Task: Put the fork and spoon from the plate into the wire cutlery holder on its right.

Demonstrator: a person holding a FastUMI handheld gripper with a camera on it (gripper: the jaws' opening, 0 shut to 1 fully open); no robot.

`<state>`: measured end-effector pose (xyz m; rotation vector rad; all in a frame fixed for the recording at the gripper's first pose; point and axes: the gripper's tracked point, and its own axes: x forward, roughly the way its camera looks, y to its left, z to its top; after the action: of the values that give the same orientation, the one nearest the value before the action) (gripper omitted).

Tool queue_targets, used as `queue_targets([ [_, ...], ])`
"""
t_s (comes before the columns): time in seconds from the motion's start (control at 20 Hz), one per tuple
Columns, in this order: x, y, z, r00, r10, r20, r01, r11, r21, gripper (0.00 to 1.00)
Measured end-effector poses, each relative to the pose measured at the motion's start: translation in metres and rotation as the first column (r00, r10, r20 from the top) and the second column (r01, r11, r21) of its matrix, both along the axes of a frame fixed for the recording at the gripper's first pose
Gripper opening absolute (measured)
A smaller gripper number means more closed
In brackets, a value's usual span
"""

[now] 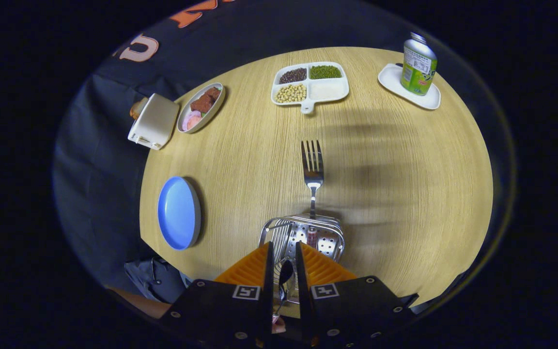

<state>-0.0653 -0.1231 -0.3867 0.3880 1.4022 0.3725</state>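
The gripper (284, 252) hangs at the bottom centre of the frame, its two fingers drawn close together with a spoon (285, 275) in the narrow gap between them. The spoon's dark bowl sits up near the fingertips and its handle runs down toward the gripper body; the fingers seem to be pressing on it from both sides, though the gap is shadowed and the contact itself is hard to make out.

Just ahead of the fingertips, in the lower middle, stands the wire cutlery holder (303, 232), shiny with a perforated base. The fork (312, 169) stands in it already, handle down inside, tines pointing up toward the middle of the frame.

The blue plate (178, 212) lies at the left of the round wooden table (405, 194), well apart from the holder.

Along the upper part of the frame: a white box (153, 121) at the table's left edge, an oval dish of food (201, 106) just beside it, a divided tray of beans and grains (310, 83) at upper centre, and a green bottle (418, 64) standing on a white tray (395, 82) at upper right.
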Motion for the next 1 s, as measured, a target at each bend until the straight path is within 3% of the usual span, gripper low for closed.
queue_targets([
  [0.3,0.027,-0.006,0.042,0.976,-0.095,0.197,0.078,0.993,0.091,0.53],
  [0.5,0.049,-0.017,0.074,0.921,-0.160,0.355,0.129,0.986,0.109,0.75],
  [0.65,0.068,-0.032,0.095,0.849,-0.195,0.490,0.172,0.981,0.092,0.89],
  [0.8,0.082,-0.050,0.118,0.762,-0.207,0.613,0.216,0.975,0.060,0.93],
  [1.0,0.094,-0.070,0.155,0.590,-0.189,0.785,0.280,0.960,0.021,0.96],
])
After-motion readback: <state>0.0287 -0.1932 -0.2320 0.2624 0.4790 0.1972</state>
